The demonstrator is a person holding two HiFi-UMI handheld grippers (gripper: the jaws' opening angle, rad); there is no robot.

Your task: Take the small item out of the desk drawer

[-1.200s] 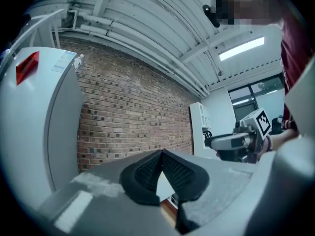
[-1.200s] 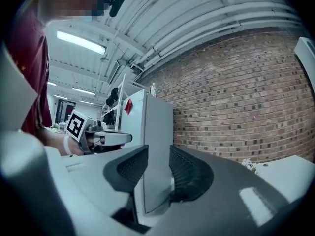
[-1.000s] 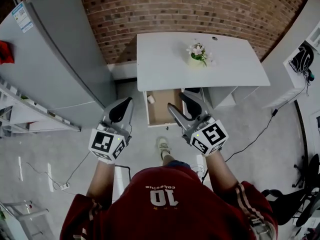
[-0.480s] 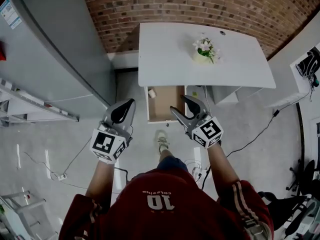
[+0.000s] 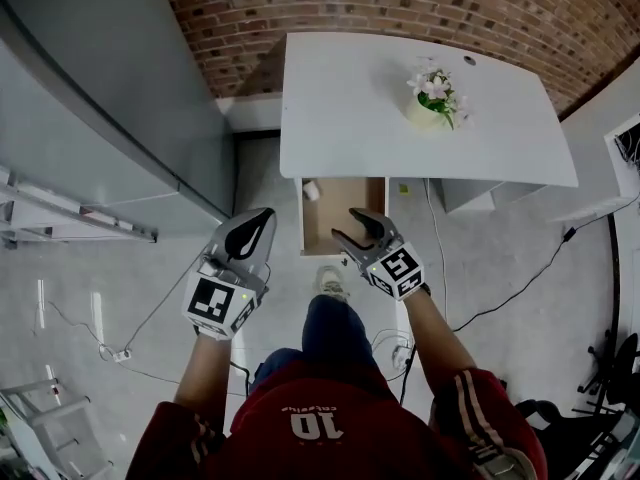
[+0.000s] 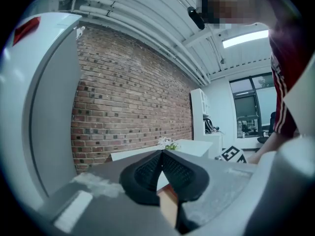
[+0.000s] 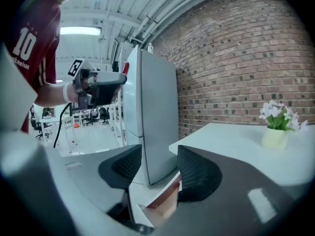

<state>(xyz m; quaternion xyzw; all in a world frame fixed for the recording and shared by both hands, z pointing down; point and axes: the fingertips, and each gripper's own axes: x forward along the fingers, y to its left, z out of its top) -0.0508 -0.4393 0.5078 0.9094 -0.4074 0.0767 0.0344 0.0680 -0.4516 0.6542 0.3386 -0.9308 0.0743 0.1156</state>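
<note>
Lying in the far left corner of the open drawer (image 5: 340,216), close against its left wall and just below the tabletop's (image 5: 380,108) front edge, was the small white item (image 5: 311,190); no jaw touched it; the rest of the drawer's brown wooden floor showed bare. The right gripper (image 5: 345,224) hung over the drawer's near right part, well apart from the item; its jaws stood wide apart and had just been opening, with nothing between them but a strip of the drawer's wooden edge seen beyond them in the right gripper view. The left gripper (image 5: 258,223) hung to the left of the drawer, over the floor (image 5: 500,258); its jaws were together, the ribbed pads meeting at the tips with nothing held, as the left gripper view showed. Both grippers pointed toward the desk, each with its marker cube toward the person. On the white tabletop a flower pot (image 5: 430,108) with pale blossoms stood toward the far right; the rest of the surface lay bare. Behind the desk rose a brick wall (image 5: 400,8); a tall grey cabinet (image 5: 120,88) stood to the desk's left, just beside it. On the floor a dark cable (image 5: 500,293) ran off to the right; the person's shoe (image 5: 328,283) rested just in front of the drawer; a red jersey (image 5: 320,428) filled the bottom of the head view.
</note>
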